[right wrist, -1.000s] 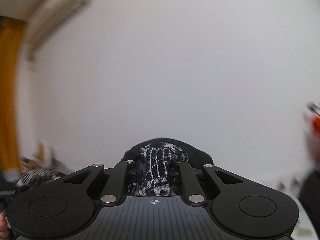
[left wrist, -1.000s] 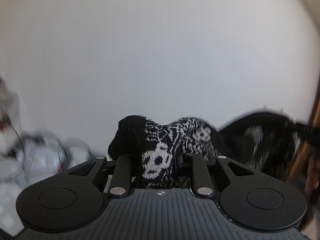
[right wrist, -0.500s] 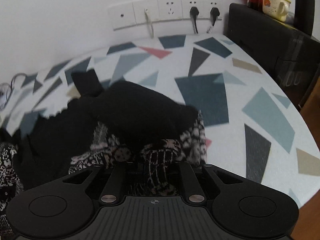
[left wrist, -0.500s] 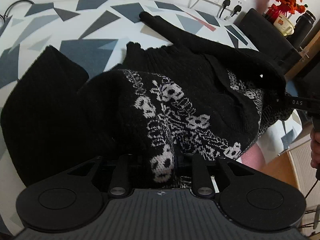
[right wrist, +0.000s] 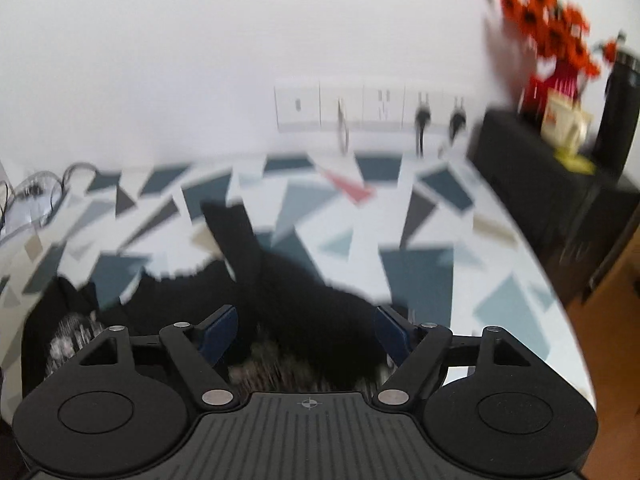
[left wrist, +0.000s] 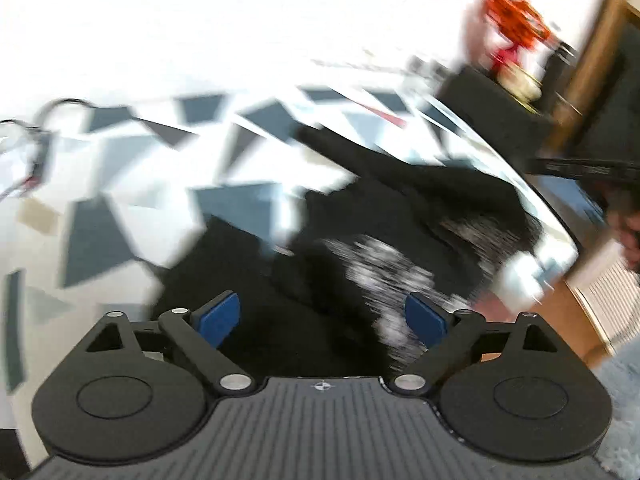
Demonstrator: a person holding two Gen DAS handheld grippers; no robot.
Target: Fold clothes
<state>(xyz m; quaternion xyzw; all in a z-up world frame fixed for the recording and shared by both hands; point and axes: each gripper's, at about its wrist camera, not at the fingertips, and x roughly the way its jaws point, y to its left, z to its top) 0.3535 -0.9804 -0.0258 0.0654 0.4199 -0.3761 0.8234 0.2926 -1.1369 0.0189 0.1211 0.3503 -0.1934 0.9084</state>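
You have just let go: the jaws of both the left gripper [left wrist: 322,316] and the right gripper [right wrist: 306,330] have just been opening and now stand wide, their blue pads clear of the cloth, which lies under and between them but unpinched. The black knitted sweater with a white skull pattern [left wrist: 384,240] lies heaped on the table with the grey-and-blue triangle-print cover [right wrist: 420,240], toward its near edge, one sleeve reaching for the far edge by the wall sockets [right wrist: 360,108]. This looks like the lay-down step; next you likely need to smooth the heap and find an edge or sleeve to fold. Blur smears both views, so hem, collar and folds cannot be made out.
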